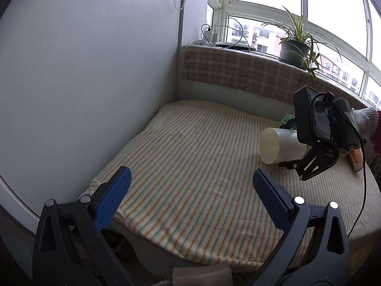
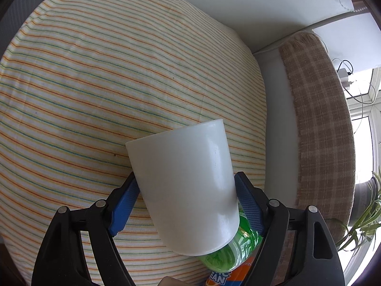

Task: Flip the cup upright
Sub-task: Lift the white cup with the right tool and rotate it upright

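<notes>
- A striped cloth (image 1: 190,157) in yellow, orange and green covers the whole work surface, running from the near edge to the far wall.
- A checked brown blanket (image 1: 238,71) is draped over the ledge along the far side, below the window.
- A potted plant (image 1: 295,45) stands on that ledge at the far right.
- The right gripper (image 2: 185,202) is clamped on the white cup (image 2: 188,188), one blue pad (image 2: 126,202) pressed against each side of the cup's wall. In the left wrist view this gripper (image 1: 316,157) sits at the far right, held by a hand in a white knit glove (image 1: 364,121).
- The cup (image 1: 278,145) is at the right of the cloth, tipped on its side, one round end turned left toward the open cloth; whether it touches the cloth I cannot tell.
- The left gripper (image 1: 191,183) hovers over the near part of the cloth, its jaws spread wide and holding nothing, well apart from the cup.
- A green bottle (image 2: 235,245) with an orange label lies just beneath the near end of the cup.
</notes>
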The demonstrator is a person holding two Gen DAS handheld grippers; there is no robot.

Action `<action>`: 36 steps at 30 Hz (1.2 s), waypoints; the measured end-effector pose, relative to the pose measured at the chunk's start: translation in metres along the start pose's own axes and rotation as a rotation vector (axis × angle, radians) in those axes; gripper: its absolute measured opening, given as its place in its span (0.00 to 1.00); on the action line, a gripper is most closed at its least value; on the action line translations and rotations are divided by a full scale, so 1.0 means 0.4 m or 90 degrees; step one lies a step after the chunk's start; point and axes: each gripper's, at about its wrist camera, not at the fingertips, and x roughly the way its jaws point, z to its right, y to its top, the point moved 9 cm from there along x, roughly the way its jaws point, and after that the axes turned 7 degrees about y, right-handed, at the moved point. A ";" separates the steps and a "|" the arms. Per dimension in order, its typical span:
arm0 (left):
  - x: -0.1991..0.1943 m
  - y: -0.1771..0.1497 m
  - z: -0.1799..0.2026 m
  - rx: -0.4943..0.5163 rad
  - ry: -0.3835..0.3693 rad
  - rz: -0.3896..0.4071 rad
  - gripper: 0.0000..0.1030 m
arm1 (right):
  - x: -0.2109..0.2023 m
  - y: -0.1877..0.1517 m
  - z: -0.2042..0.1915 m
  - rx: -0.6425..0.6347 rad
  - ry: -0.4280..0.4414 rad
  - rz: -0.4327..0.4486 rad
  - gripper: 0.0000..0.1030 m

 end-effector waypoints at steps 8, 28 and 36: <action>0.009 0.002 -0.005 -0.003 -0.006 -0.002 1.00 | -0.042 0.013 -0.007 0.084 0.048 0.063 0.76; -0.005 0.018 0.136 0.050 -0.086 0.012 1.00 | -0.263 -0.126 -0.073 0.556 0.221 0.296 0.74; -0.024 0.010 0.263 0.085 -0.179 -0.008 1.00 | -0.288 -0.298 -0.101 0.846 0.294 0.350 0.75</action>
